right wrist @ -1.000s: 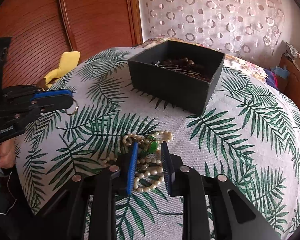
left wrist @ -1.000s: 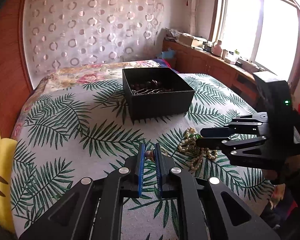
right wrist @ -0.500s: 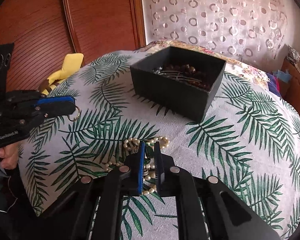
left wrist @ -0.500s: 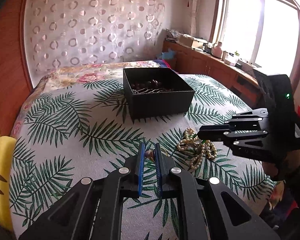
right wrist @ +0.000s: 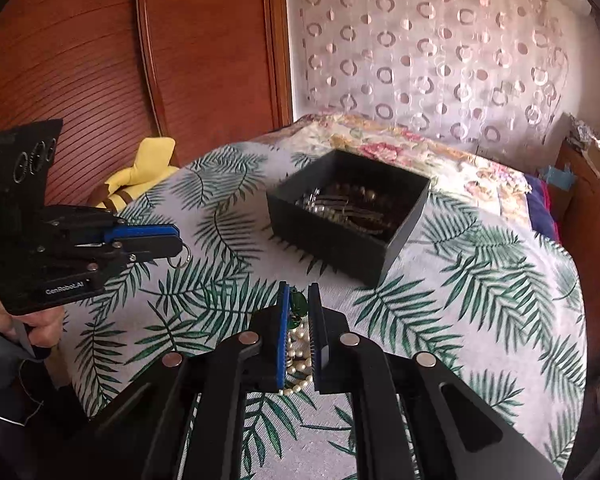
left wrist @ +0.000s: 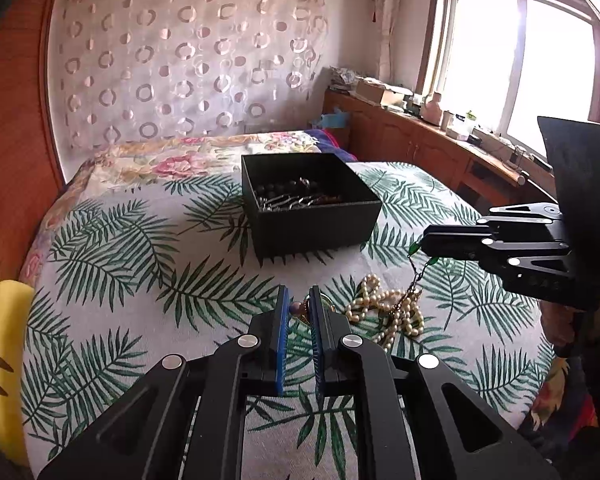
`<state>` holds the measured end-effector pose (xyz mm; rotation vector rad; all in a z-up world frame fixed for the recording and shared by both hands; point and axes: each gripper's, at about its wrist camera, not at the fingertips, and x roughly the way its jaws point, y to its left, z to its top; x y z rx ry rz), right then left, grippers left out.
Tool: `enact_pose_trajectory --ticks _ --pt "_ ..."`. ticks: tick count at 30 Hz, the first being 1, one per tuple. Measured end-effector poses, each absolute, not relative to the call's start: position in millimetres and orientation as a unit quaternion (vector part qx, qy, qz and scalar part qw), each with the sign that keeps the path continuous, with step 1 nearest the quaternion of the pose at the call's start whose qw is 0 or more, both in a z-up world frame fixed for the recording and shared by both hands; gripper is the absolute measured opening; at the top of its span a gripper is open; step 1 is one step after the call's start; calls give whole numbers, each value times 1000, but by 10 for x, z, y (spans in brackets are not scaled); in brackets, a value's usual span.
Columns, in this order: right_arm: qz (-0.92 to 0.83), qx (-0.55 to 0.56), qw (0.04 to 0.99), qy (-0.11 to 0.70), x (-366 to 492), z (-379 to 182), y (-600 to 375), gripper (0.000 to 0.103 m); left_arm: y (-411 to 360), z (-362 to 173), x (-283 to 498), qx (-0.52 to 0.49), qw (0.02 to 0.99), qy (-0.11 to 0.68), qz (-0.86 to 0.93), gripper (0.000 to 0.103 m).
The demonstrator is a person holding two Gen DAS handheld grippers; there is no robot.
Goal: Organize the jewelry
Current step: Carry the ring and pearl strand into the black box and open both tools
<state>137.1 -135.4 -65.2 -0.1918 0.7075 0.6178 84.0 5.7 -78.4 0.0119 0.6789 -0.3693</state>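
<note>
Surface: bed (left wrist: 111, 280) under a palm-leaf cover, in a bedroom with a wood wall and a circle-print curtain behind.
Left gripper (left wrist: 298, 308): jaws nearly closed on a small dark bead with a ring (right wrist: 181, 255) hanging off the tip; held above the cover, not resting on it.
Right gripper (right wrist: 298, 304): jaws pinched on a green stone (right wrist: 297, 303), likely a pendant; a thin chain (left wrist: 415, 276) runs taut from the tip down into the pile.
Pearls (left wrist: 388, 312): heaped on the cover directly below and just behind the right jaws, just to the right of the left jaws. The far end of the chain is buried among the beads; whether it is one piece with them I cannot tell.
Box (left wrist: 312, 204): open black box, ahead of both grippers; from the left jaws nearly straight ahead, from the right jaws ahead and slightly right. Dark beads and metal pieces already lie inside.
Key relation: box lies forward of both loads, with its near wall standing between jaws and interior, so each load must likely go up and over that wall.
Nearer gripper: right seems a little closer to the box.
Long axis: chain hangs near-vertical from the right jaws.
Risk: pearls may drag along if snagged on the chain.
</note>
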Motion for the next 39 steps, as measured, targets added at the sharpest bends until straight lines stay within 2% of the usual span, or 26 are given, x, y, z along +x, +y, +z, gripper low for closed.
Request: enact_pose_trajectory --ticks 12,23,39 --pt "280 -112 905 299 1479 -234 -1390 10 -25 -605 995 7 933 313 -178 9" --pt "255 -128 916 283 1954 14 -1287 10 -100 -450 1180 12 938 298 -176 9" --pt "224 -128 902 346 2622 -497 -1105 10 -180 -457 1497 24 937 308 -166 9"
